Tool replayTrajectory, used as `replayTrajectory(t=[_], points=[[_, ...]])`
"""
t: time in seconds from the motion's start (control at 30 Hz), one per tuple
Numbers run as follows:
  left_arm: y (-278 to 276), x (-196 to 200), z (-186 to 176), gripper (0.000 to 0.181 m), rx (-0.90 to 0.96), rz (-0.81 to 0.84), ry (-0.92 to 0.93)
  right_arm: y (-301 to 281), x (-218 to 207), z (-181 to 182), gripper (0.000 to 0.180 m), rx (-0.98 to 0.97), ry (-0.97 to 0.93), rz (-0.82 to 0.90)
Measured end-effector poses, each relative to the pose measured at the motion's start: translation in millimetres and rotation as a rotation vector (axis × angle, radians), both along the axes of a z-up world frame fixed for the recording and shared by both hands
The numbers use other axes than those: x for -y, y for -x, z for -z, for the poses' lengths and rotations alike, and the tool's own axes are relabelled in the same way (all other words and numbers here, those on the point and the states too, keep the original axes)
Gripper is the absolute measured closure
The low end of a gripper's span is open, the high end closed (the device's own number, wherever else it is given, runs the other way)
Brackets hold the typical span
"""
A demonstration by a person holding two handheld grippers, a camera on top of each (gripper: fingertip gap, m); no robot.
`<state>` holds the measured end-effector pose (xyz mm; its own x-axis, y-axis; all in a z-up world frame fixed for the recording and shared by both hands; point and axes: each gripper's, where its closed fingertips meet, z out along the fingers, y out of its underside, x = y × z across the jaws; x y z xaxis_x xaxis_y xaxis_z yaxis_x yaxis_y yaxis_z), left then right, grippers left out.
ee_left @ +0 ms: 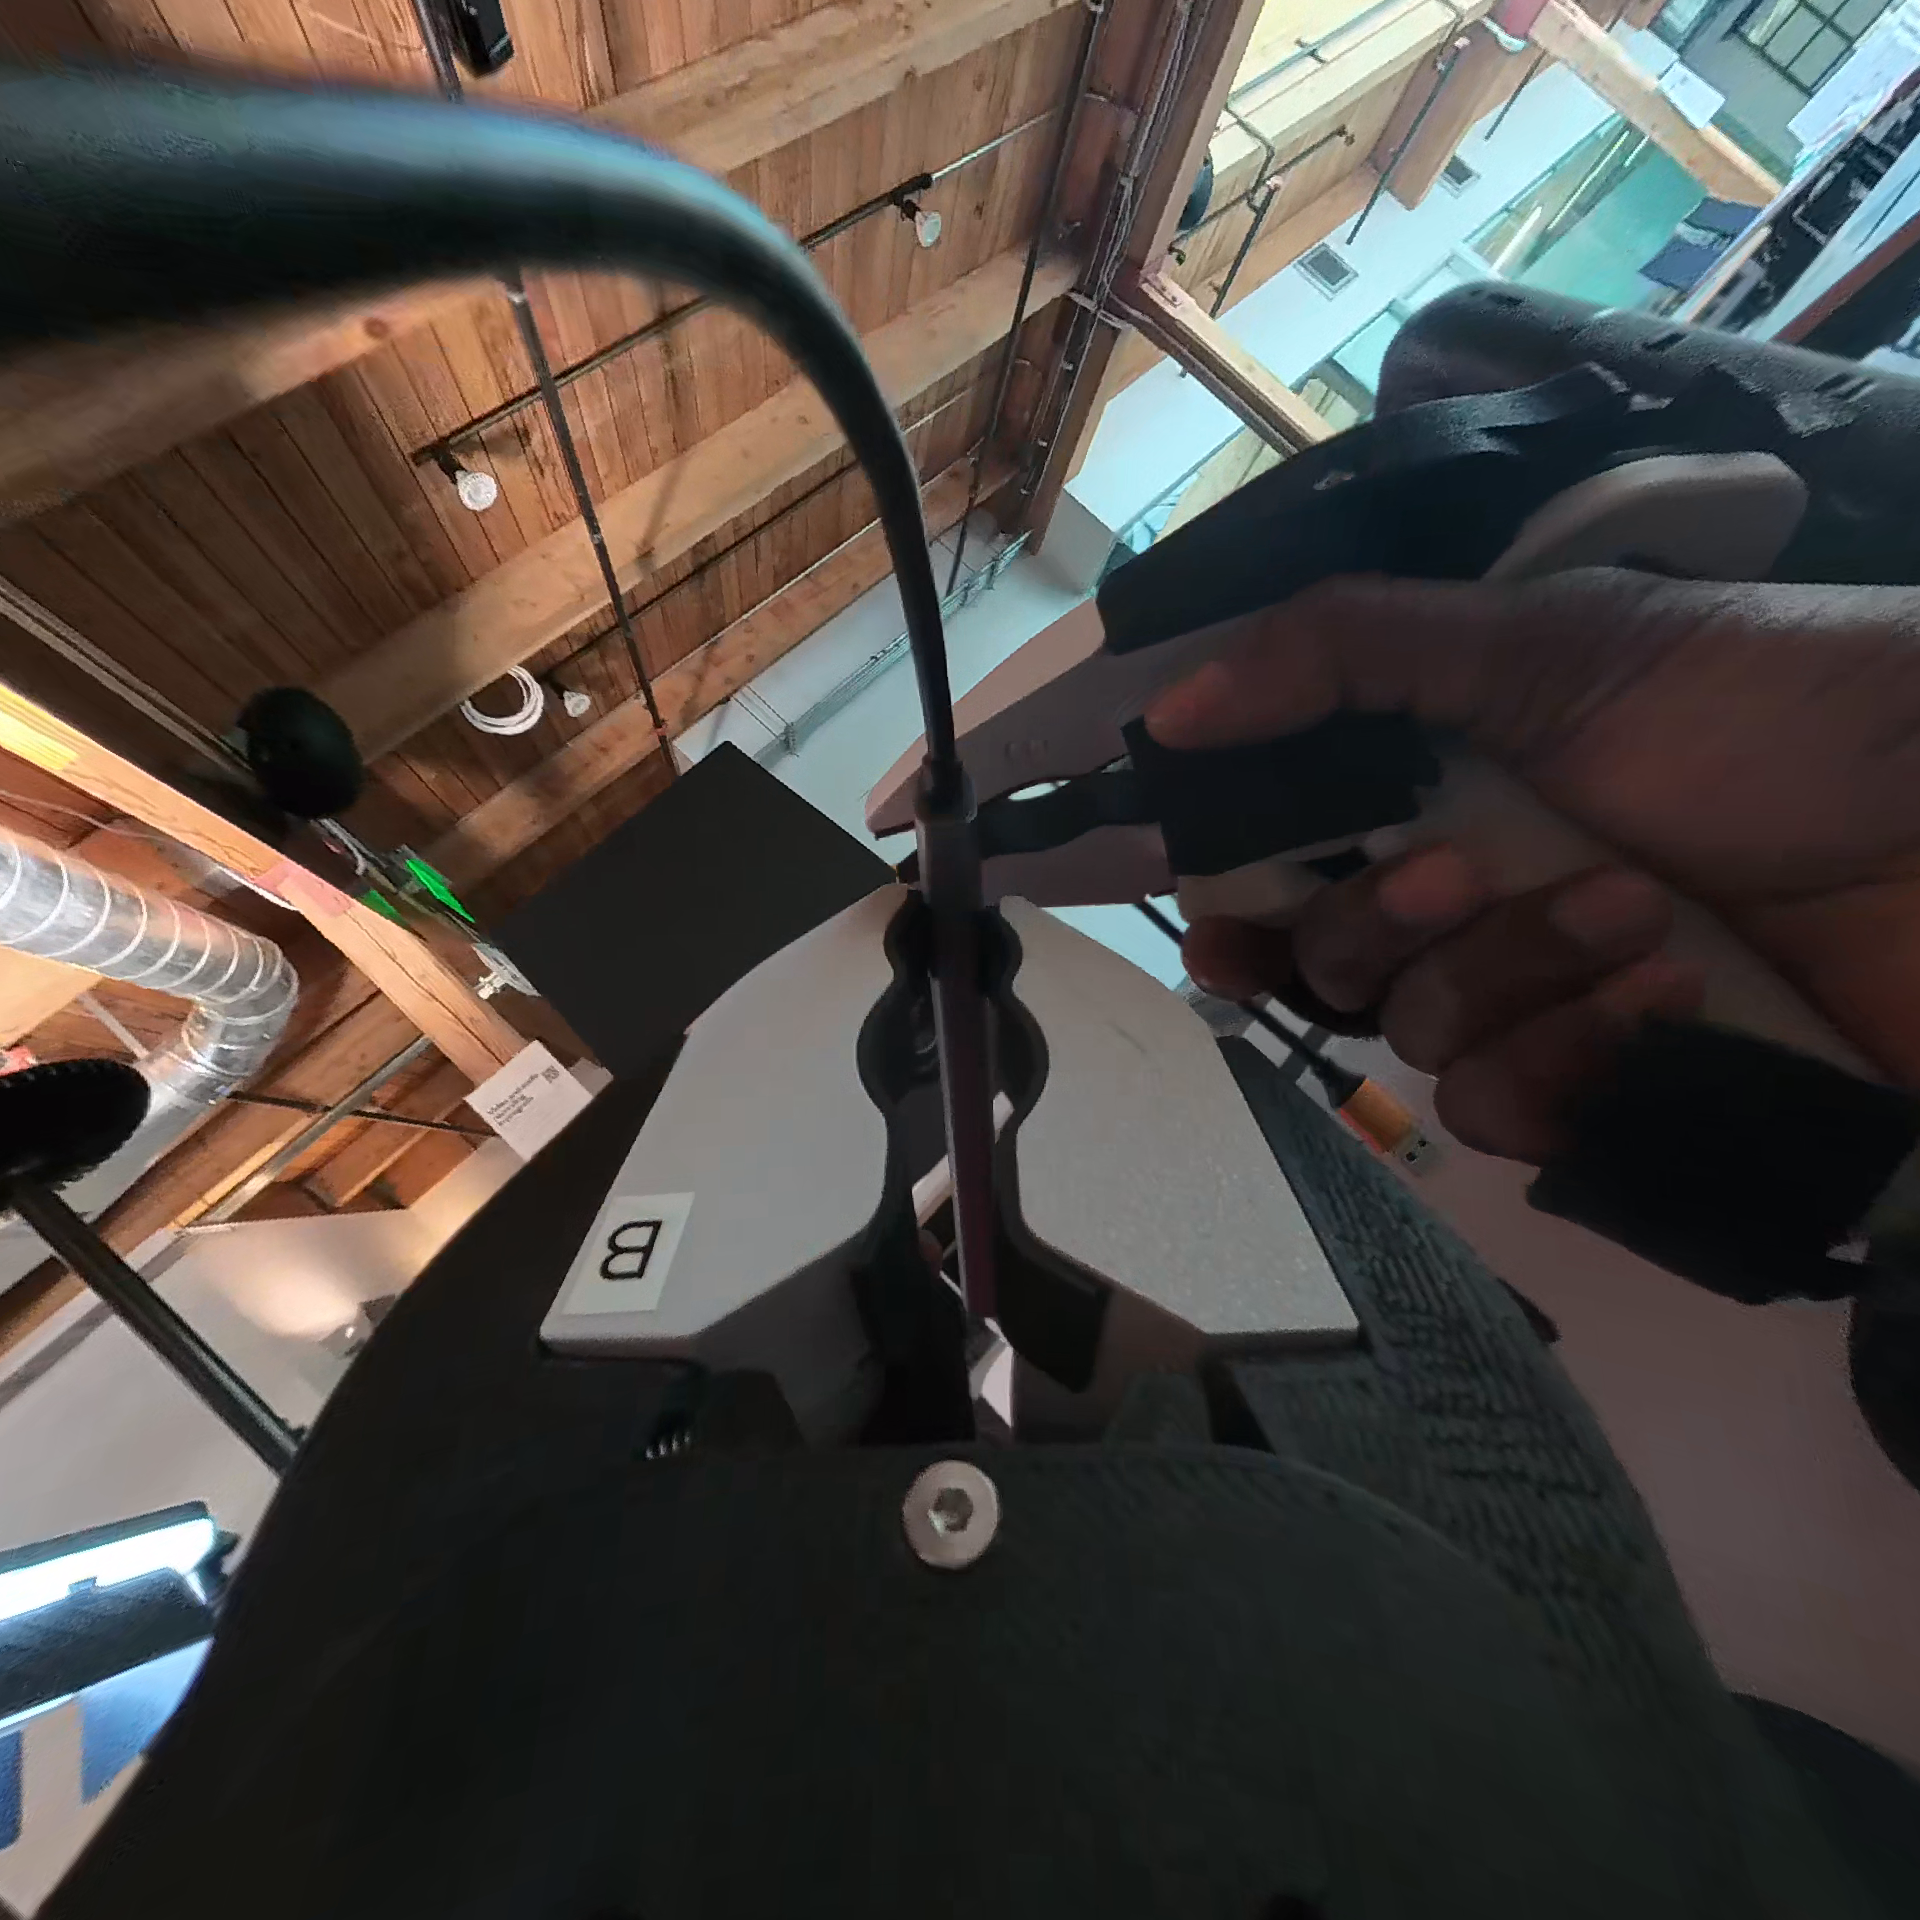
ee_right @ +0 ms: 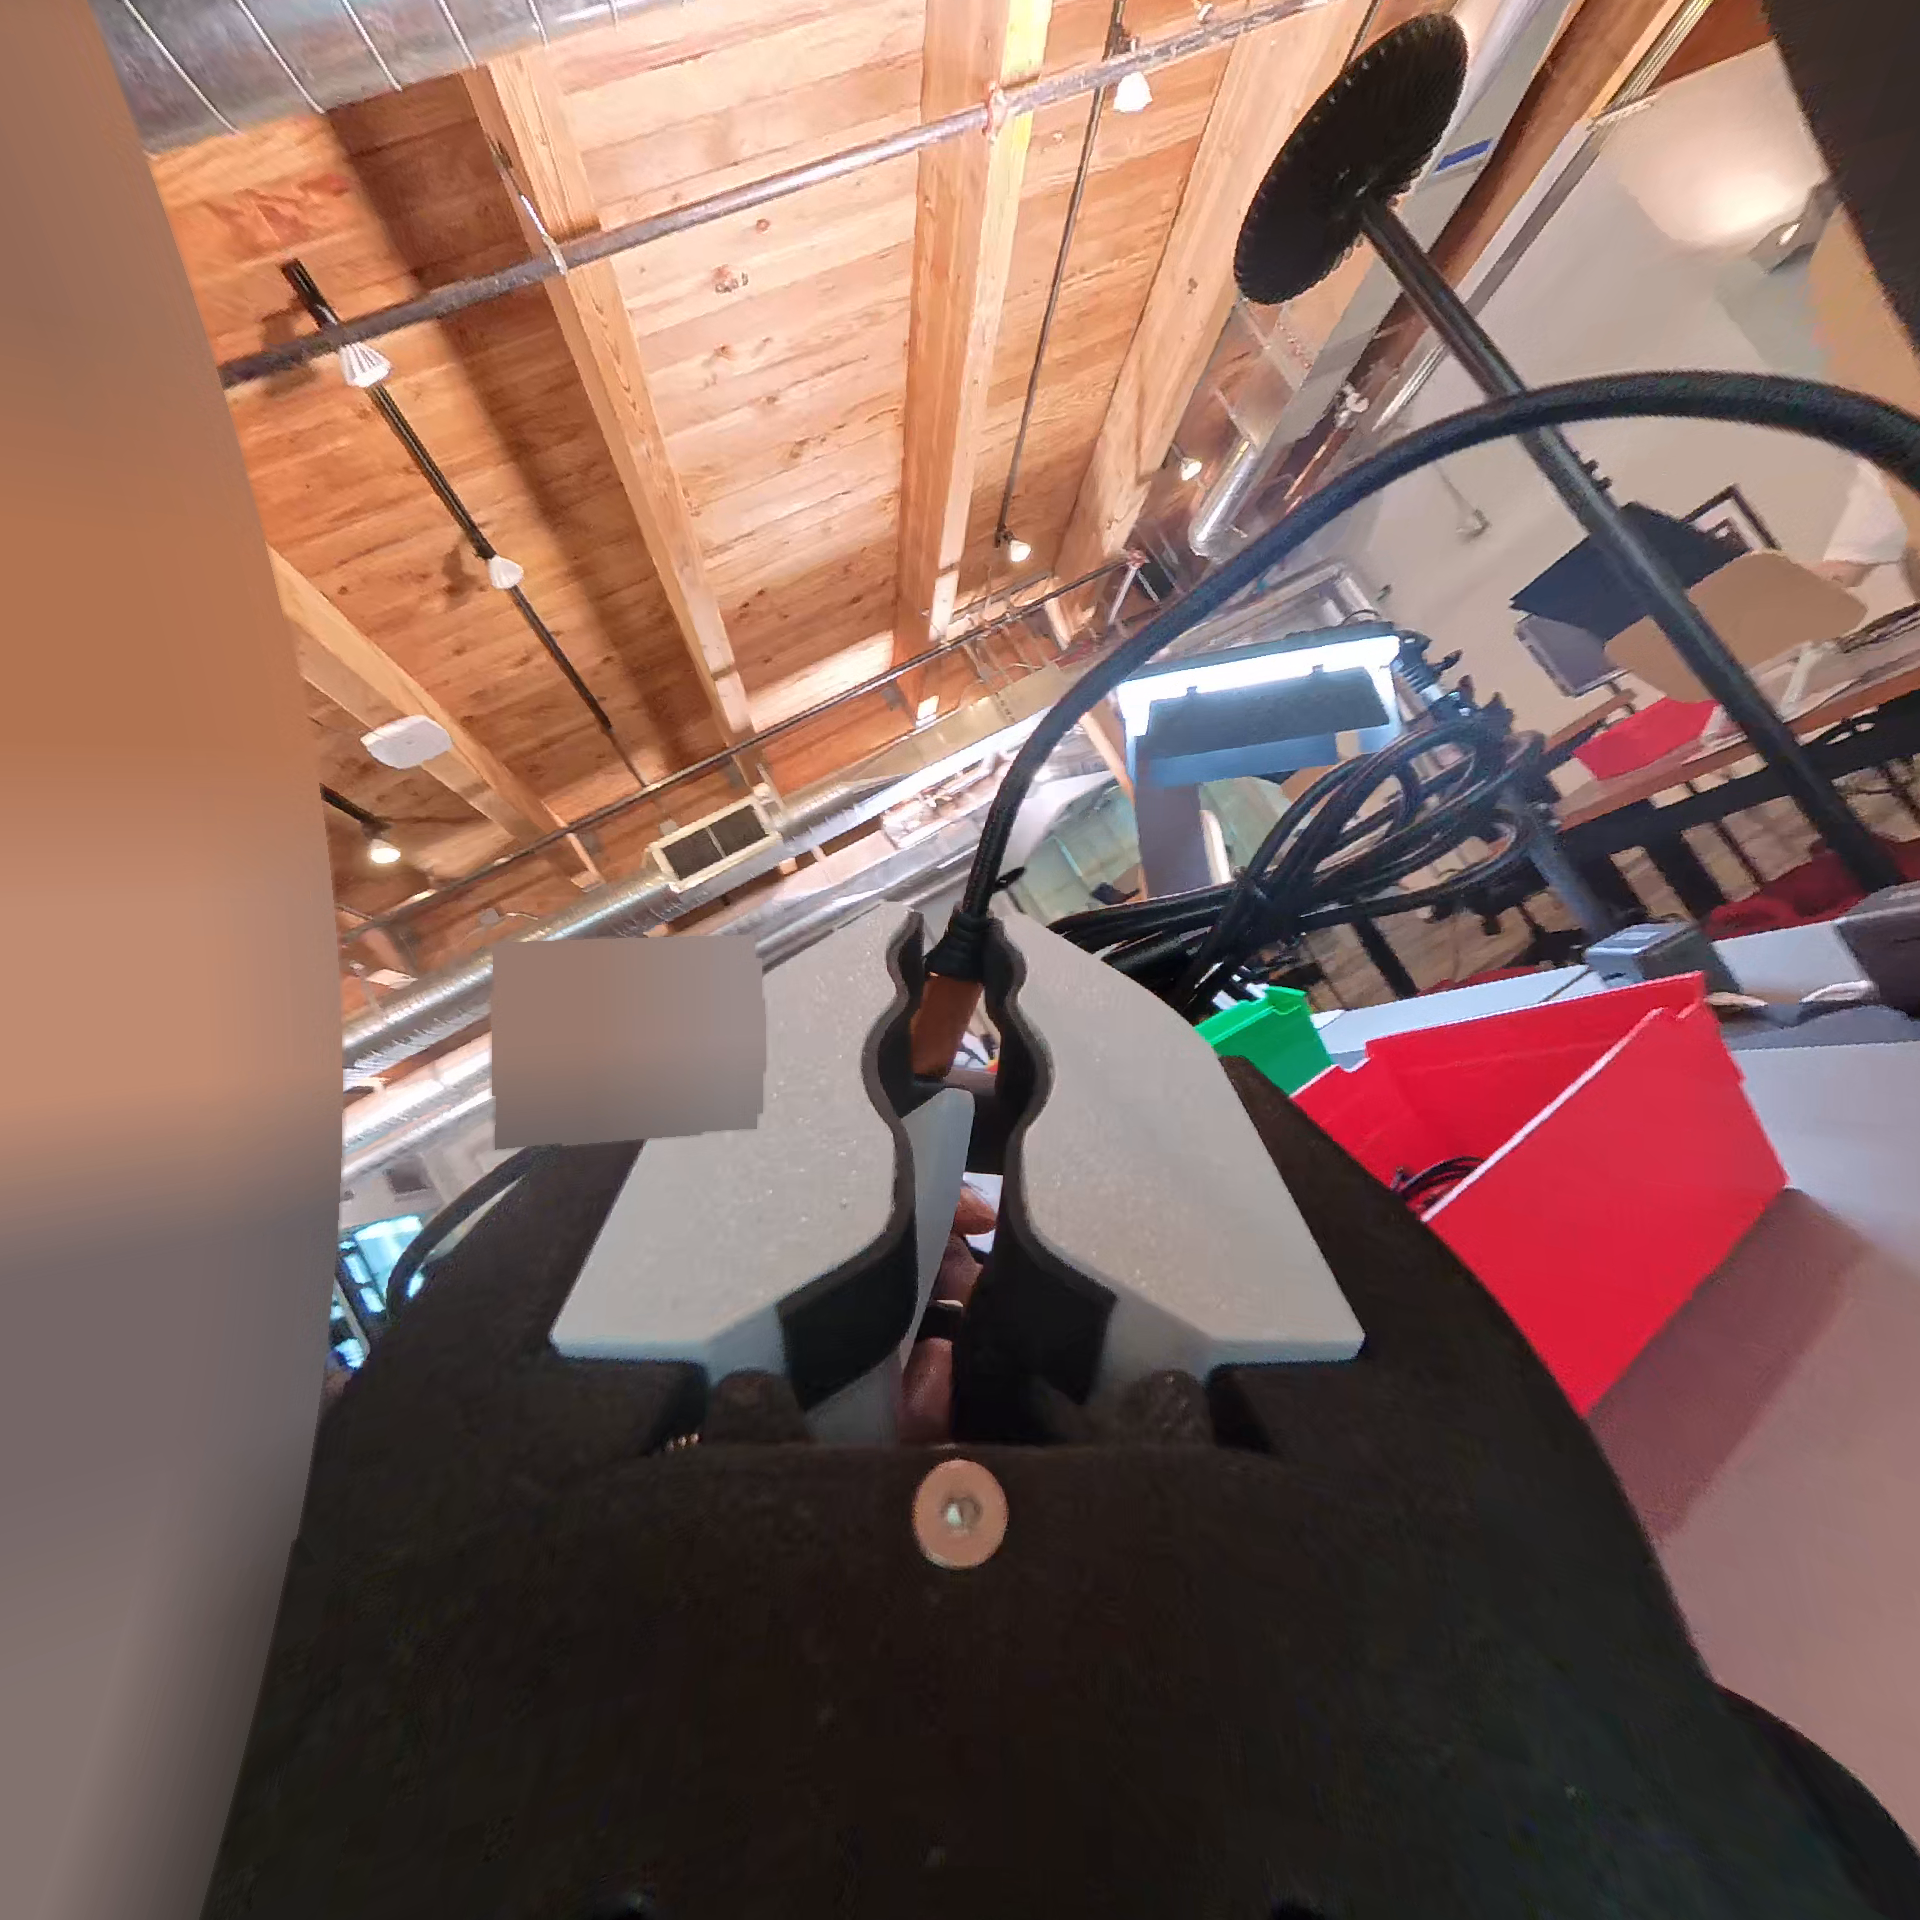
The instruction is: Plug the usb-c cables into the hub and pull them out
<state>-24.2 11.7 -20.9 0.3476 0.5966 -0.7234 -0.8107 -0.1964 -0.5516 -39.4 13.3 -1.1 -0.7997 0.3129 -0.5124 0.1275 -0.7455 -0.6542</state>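
In the left wrist view my left gripper (ee_left: 951, 925) is shut on the slim grey hub (ee_left: 966, 1122), which is seen edge-on between the pads. The hub's black lead (ee_left: 862, 374) rises from its top and arches up to the left. My right gripper (ee_left: 914, 821), held by a hand (ee_left: 1558, 831), has its tips against the hub's top end. In the right wrist view my right gripper (ee_right: 961, 935) is shut on the orange plug (ee_right: 940, 1023) of a black braided cable (ee_right: 1299, 509) that arches to the right. The plug's tip and the hub's ports are hidden.
An orange connector (ee_left: 1387, 1132) hangs below the hand. A red bin (ee_right: 1558, 1143) and a green bin (ee_right: 1262, 1029) stand on the table at the right. A bundle of black cables (ee_right: 1351, 831) lies behind them. A black stand pole (ee_right: 1558, 468) rises on the right. The grippers are tip to tip, or close to it.
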Motion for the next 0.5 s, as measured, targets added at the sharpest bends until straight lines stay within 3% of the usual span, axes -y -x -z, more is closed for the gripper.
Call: replayTrajectory(t=[0.17, 0.27, 0.37, 0.5], points=[[-10, -6, 4, 0.171, -0.001, 0.076, 0.023, 4, -18, -2, 0.179, 0.012, 0.103, -0.035], [-16, -2, -4, 0.17, 0.034, 0.182, -0.059, -5, -15, -11, 0.179, -0.055, -0.013, 0.006], [-19, -1, -6, 0.17, -0.036, 0.124, -0.031, -7, -11, -14, 0.179, -0.08, -0.058, 0.021], [-13, -6, 4, 0.171, 0.005, 0.126, -0.012, 3, -16, -4, 0.179, -0.027, -0.021, 0.008]])
